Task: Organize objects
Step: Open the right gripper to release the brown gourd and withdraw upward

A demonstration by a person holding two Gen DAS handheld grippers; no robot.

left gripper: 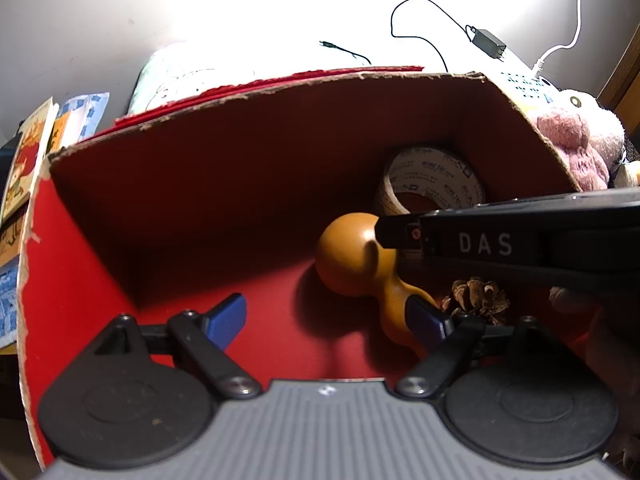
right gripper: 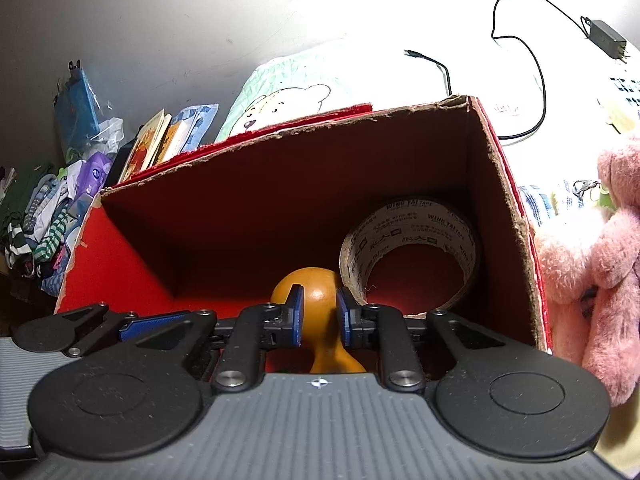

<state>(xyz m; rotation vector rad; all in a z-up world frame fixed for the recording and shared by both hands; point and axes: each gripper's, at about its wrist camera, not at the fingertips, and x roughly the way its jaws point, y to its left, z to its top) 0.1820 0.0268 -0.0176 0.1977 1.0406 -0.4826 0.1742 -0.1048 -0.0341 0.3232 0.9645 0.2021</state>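
Your right claw (right gripper: 319, 316) is nearly closed around the round head of the smooth orange gourd-shaped wooden toy (right gripper: 310, 290), with a blue pad (right gripper: 297, 312) on each side of it. It looks like the pads touch the toy, but a thin gap could be hiding there. The toy lies inside the red cardboard box (right gripper: 500, 184), on the box floor. Its long way runs from your right claw toward the back of the box, head first. Your left claw (left gripper: 332, 316) is wide open and holds nothing. In the left view, the toy (left gripper: 352, 260) sits off to the right of that claw, close to its right finger, so the right claw is the one in place to handle it. Just behind the toy is a roll of printed packing tape (right gripper: 412, 252), standing on its edge in the back right corner. A small brown pine cone (left gripper: 478, 298) lies right beside the toy's thin end. If you let go here, I think the toy will rest flat and might roll a little.
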